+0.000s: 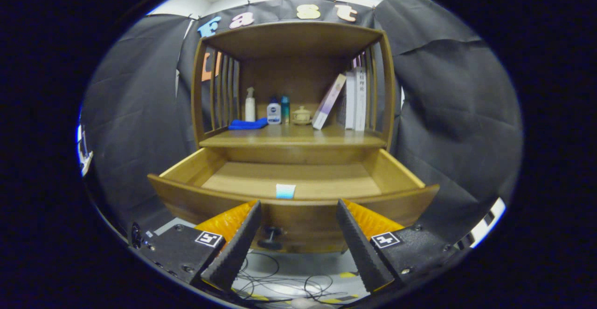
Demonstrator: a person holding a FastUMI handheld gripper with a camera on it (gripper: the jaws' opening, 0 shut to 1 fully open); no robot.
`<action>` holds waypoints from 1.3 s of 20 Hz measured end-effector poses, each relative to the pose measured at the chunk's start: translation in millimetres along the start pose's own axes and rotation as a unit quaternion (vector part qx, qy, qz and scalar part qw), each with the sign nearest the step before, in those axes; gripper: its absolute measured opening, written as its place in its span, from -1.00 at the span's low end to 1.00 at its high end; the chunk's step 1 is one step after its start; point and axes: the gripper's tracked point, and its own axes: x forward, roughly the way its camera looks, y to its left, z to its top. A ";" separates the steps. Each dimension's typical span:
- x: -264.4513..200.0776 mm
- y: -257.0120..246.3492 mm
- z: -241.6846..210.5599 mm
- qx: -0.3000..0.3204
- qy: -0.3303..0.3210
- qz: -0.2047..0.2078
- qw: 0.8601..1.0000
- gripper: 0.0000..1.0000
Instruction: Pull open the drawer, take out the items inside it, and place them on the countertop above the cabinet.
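1. Blue cloth [247, 124], folded flat, lies at the left, just beside the slatted side wall.
2. White spray bottle [250, 106] stands upright behind the cloth.
3. White bottle with dark cap [274, 112] stands just right of the cloth; teal bottle [285, 109] close beside it, contact uncertain.
4. Small lidded pot [301, 115], tan, sits right of the teal bottle, near the back panel.
5. One book [329, 101] leans rightward against a row of upright books [356, 99] at the right side wall.
6. Dark cables [280, 283] lie looped on the pale floor [298, 264] below.
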 end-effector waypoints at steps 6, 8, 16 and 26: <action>44.5 -3.1 68.6 0.006 0.036 0.033 0.999 1.00; 70.2 2.2 84.6 -0.002 0.065 0.048 0.997 1.00; 155.7 41.1 42.7 -0.042 0.261 0.086 0.961 1.00; 172.7 52.9 -42.0 -0.037 0.443 0.070 0.893 0.91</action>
